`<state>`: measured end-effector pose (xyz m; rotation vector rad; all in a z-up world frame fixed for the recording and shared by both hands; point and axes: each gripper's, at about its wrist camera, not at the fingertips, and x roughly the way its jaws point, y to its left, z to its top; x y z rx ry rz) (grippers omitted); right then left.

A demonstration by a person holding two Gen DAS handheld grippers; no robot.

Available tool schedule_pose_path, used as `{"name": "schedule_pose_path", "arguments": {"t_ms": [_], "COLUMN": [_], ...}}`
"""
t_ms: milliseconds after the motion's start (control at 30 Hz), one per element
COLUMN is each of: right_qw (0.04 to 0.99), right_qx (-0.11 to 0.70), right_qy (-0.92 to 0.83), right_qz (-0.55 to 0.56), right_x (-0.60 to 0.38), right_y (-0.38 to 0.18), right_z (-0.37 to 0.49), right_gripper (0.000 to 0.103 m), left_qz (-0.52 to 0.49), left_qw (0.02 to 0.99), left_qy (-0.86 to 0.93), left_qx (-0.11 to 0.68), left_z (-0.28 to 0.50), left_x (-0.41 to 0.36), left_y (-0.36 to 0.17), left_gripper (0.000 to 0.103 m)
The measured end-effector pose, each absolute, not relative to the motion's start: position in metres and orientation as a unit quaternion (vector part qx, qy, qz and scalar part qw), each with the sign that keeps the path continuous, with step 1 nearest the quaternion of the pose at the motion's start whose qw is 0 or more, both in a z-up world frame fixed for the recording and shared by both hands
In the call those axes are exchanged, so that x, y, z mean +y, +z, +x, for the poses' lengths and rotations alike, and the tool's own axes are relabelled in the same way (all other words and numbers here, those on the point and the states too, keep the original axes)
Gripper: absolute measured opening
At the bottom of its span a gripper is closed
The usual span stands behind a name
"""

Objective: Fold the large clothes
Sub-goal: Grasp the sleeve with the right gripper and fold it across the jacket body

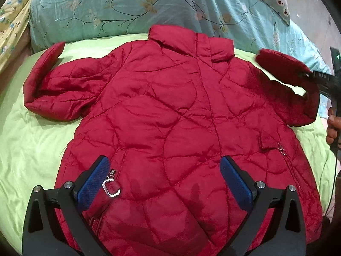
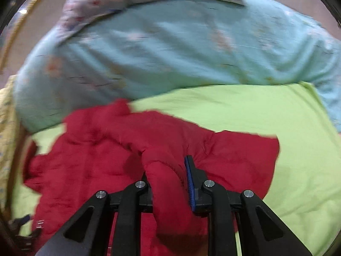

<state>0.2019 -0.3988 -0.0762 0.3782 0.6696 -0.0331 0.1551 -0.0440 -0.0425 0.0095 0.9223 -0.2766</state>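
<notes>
A lime-green bed (image 1: pixel 32 149) carries the red jacket (image 1: pixel 170 111), spread front-up with its collar toward the teal pillows (image 1: pixel 127 6); the far-side sleeve (image 1: pixel 294 85) is raised off the sheet, pinched in the right tool (image 2: pixel 168 177), whose fingers are closed on a thick roll of padding; the slippery quilted shell could slide out mid-fold, or the drag could skew the body; the left tool (image 1: pixel 164 183) hovers wide apart over the hem, gripping nothing, a zipper pull (image 1: pixel 110 186) just beside its blue pad (image 1: pixel 93 183).
</notes>
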Motion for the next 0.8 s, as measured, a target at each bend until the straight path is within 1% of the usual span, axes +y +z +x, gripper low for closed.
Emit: {"name": "schedule_pose_path", "arguments": {"t_ms": [200,267,467,533,600,700,767,800], "right_qw": [0.937,0.938,0.921,0.914,0.91,0.906,0.903,0.902], "right_qx": [0.301,0.293,0.352,0.366,0.376,0.386,0.388,0.389], "right_qy": [0.096,0.122,0.149,0.16,0.164,0.169,0.176,0.181], "right_qz": [0.152,0.138,0.072,0.066,0.058,0.05,0.051,0.053], "right_x": [-0.298,-0.267,-0.206,-0.199,-0.193,-0.191,-0.193,-0.193], "right_y": [-0.061,-0.063,-0.108,-0.12,-0.127,-0.133,-0.133,-0.134], "right_z": [0.221,0.228,0.256,0.256,0.254,0.249,0.246,0.244], "right_gripper": [0.019,0.019,0.019,0.024,0.026,0.037,0.049,0.052], "left_qz": [-0.014,-0.027,-0.074,-0.09,-0.107,-0.129,-0.139,-0.145], "left_qw": [0.887,0.885,0.874,0.868,0.861,0.85,0.845,0.842], "left_qy": [-0.134,-0.138,-0.16,-0.171,-0.183,-0.203,-0.21,-0.215], "left_qx": [0.442,0.444,0.453,0.458,0.462,0.469,0.472,0.473], "left_z": [0.157,0.159,0.174,0.185,0.199,0.226,0.247,0.258], "left_x": [-0.025,-0.015,0.01,0.015,0.018,0.017,0.013,0.011], "left_y": [-0.039,-0.037,-0.038,-0.039,-0.039,-0.038,-0.037,-0.036], "left_gripper": [0.103,0.103,0.103,0.103,0.103,0.103,0.103,0.103]}}
